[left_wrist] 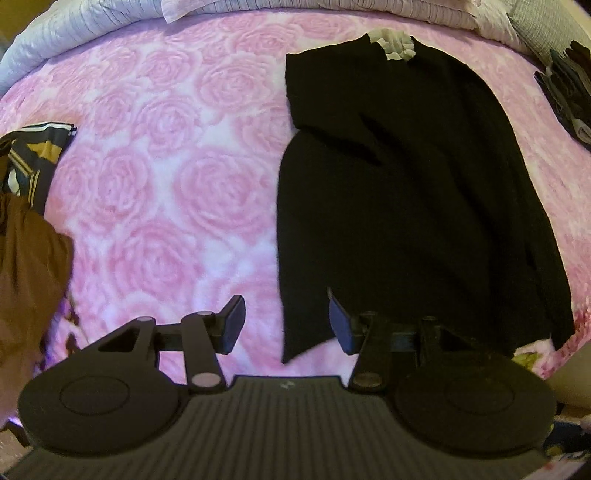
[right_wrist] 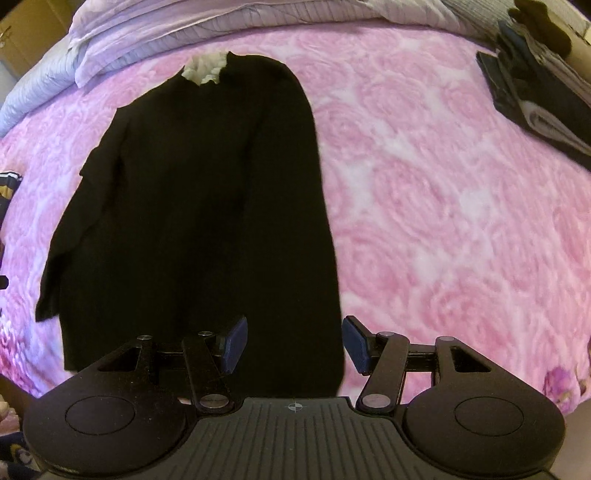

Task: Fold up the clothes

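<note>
pink rose blanket, white pillows

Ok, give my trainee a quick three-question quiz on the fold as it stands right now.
1. True or false: the left gripper is clamped on the black garment.
2. What shows at the garment's neck? A) a red scarf B) a white frilled collar C) a hood
3. Which bottom corner of the garment lies between the right gripper's pads?

Key:
1. False; both grippers are open and hold nothing.
2. B
3. The bottom right corner, as seen from the right wrist.
</note>
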Motion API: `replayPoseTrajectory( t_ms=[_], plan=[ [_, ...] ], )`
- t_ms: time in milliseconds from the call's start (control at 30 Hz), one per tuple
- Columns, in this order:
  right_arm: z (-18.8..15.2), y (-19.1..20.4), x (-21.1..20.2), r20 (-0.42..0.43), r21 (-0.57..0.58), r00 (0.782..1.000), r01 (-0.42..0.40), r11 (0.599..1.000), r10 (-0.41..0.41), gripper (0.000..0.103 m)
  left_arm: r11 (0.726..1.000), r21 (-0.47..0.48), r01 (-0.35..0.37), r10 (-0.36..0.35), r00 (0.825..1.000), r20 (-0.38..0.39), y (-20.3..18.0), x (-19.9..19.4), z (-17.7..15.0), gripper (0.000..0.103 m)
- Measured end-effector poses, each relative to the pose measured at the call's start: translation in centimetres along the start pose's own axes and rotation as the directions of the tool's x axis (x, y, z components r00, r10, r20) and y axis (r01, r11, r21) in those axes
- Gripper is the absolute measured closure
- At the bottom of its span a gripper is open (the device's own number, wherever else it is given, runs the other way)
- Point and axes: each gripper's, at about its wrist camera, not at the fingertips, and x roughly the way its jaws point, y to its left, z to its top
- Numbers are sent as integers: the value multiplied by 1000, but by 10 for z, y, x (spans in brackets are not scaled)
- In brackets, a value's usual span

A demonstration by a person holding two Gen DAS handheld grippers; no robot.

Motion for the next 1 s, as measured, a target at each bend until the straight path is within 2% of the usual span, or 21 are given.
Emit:
replayPoseTrajectory(
  t_ms=[167,333,433,500,533,567,633,767,833,900,1000],
  plan=[
    [-30,-22,15,-23,15,1000,-19,1000,19,49,1000,-6,-17,17,1000,17,-25,-5,-18,57],
    [-53,-36,53,-52,16,998,-28,999,29,49,999,-16,-42,43,999,20,-43,-5,-41,57],
    [-62,-46,77,-55,61,998,-27,998,30,50,998,-32,-62,62,998,13,-48,-5,-55,57],
    [-67,-52,84,-28,115,998,-49,992,53,73,996,-43,-76,77,997,13,-50,-5,-64,57],
    [-69,-53,84,-4,126,998,-63,990,64,94,996,-46,-81,82,997,14,-51,-5,-67,57],
    [-69,-52,83,5,128,997,-77,989,77,98,995,-49,-90,91,996,14,-52,-6,-70,57],
    [-67,-50,75,17,84,997,-72,994,70,101,993,-55,-102,103,995,16,-55,-7,-73,57],
    [-45,-72,26,144,52,990,-2,999,-5,101,992,-40,-120,122,991,59,-56,-14,-73,57],
    [-28,-98,-4,226,52,967,107,993,-116,101,991,-24,-131,132,988,81,-56,-13,-69,57],
    [-5,-133,-28,277,87,917,273,958,-287,101,991,2,-137,136,986,100,-57,-7,-63,57],
    [20,-180,-46,291,198,866,362,911,-407,100,986,73,-150,140,981,133,-64,9,-51,57]
  ],
)
